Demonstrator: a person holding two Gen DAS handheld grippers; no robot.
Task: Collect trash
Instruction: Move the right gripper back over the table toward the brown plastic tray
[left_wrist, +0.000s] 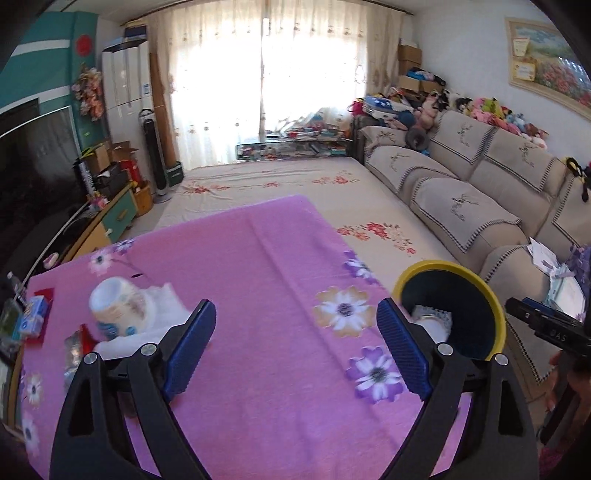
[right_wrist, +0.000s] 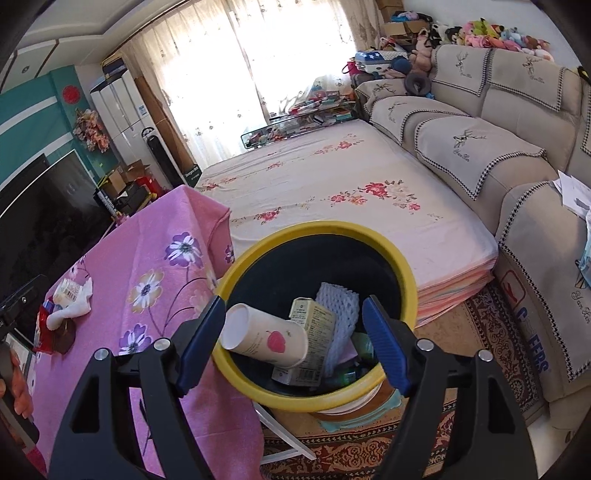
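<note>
A yellow-rimmed black trash bin (right_wrist: 408, 273) stands beside the pink flowered table (right_wrist: 155, 258). In it lie a white paper cup with a peach print (right_wrist: 266, 338), a small carton (right_wrist: 314, 321) and white foam netting (right_wrist: 341, 302). My right gripper (right_wrist: 293, 341) is open and empty just above the bin. My left gripper (left_wrist: 295, 345) is open and empty over the table (left_wrist: 266, 258). A white patterned cup (left_wrist: 118, 304) lies on its side on white tissue (left_wrist: 162, 299) at the table's left. The bin (left_wrist: 491, 302) shows at the table's right edge.
Small packets and a carton (left_wrist: 33, 317) lie at the table's left edge, with a red wrapper (right_wrist: 51, 332) near the tissue. A flowered mattress (right_wrist: 332, 184) and a beige sofa (right_wrist: 480, 140) lie beyond. A TV (left_wrist: 33, 155) stands left. A patterned rug (right_wrist: 491, 332) covers the floor.
</note>
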